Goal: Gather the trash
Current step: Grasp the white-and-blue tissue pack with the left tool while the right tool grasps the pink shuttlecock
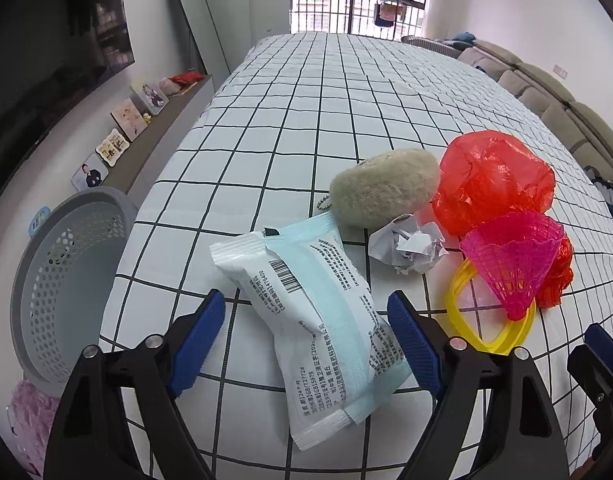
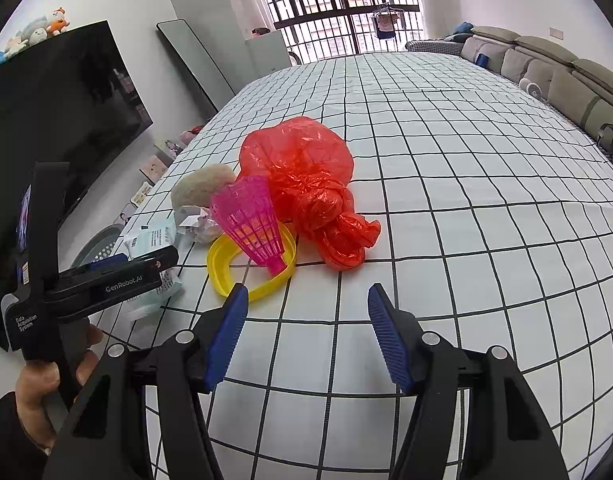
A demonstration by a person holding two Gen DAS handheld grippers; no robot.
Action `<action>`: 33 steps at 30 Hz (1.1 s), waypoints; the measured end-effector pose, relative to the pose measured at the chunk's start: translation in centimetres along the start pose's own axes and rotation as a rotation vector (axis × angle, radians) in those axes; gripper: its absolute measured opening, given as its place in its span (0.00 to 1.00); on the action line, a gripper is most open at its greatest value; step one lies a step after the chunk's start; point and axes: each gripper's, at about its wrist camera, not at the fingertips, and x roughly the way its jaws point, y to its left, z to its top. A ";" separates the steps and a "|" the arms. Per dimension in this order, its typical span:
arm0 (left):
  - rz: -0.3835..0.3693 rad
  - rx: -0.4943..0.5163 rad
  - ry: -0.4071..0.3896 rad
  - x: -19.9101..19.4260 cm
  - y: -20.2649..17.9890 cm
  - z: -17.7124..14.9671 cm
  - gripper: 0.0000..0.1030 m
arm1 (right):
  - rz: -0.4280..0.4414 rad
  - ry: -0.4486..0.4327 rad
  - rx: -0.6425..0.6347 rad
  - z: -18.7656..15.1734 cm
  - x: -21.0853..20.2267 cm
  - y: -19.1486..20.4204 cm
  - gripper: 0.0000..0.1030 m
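The left gripper (image 1: 306, 320) stands wide open, its blue pads on either side of a white and pale-blue sealed packet (image 1: 314, 320) that lies flat on the checked tablecloth (image 1: 290, 128); neither pad touches the packet. The right gripper (image 2: 306, 316) is likewise wide open and holds nothing, hovering over bare cloth just short of a yellow plastic ring (image 2: 226, 264). A pink plastic shuttlecock (image 2: 252, 220) rests on that ring, skirt tilted upward. Touching the shuttlecock on its far side is a knotted red plastic bag (image 2: 302, 172). A crumpled ball of white paper (image 1: 406, 246) lies between the packet and the red bag, with a beige fuzzy keychain pouch (image 1: 382, 186) just behind it. A grey perforated basket (image 1: 62, 280) stands off the table's left edge, below tabletop level.
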 end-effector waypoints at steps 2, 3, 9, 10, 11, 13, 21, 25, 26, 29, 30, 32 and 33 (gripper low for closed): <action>-0.009 0.006 0.001 0.0 0.2 -0.1 0.65 | 0.003 0.001 -0.002 0.0 0.1 0.3 0.58; -0.012 0.007 -0.004 -0.1 0.4 -0.1 0.62 | 0.004 0.001 -0.003 0.1 0.2 0.4 0.58; -0.017 0.017 -0.030 -1.4 1.5 -0.8 0.54 | 0.006 -0.003 -0.031 0.3 0.5 1.7 0.58; -0.018 0.016 -0.036 -1.8 1.8 -0.8 0.54 | 0.003 -0.007 -0.040 0.4 0.5 2.0 0.58; -0.018 0.014 -0.042 -2.0 1.9 -1.0 0.54 | 0.001 -0.009 -0.048 0.4 0.5 2.2 0.58; -0.015 0.013 -0.059 -2.8 2.4 -1.0 0.54 | -0.005 -0.013 -0.068 0.7 0.6 2.9 0.58; -0.022 0.008 -0.088 -4.7 3.6 -1.5 0.54 | 0.007 0.017 -0.129 2.2 2.8 5.0 0.54; -0.024 -0.002 -0.090 -5.0 4.2 -1.7 0.54 | -0.015 0.028 -0.157 2.8 4.1 6.0 0.43; -0.026 -0.005 -0.091 -4.9 4.6 -1.6 0.54 | -0.022 0.032 -0.161 2.8 4.3 6.1 0.41; -0.027 -0.014 -0.093 -5.0 5.2 -1.6 0.54 | -0.045 0.032 -0.181 3.1 4.9 6.5 0.39; -0.029 -0.019 -0.092 -5.0 5.4 -1.6 0.54 | -0.052 0.031 -0.186 3.2 5.0 6.6 0.39; -0.032 -0.025 -0.091 -5.0 5.7 -1.6 0.54 | -0.066 0.033 -0.195 3.4 5.3 6.9 0.38; -0.033 -0.027 -0.091 -5.1 5.8 -1.7 0.54 | -0.072 0.032 -0.201 3.5 5.3 7.1 0.38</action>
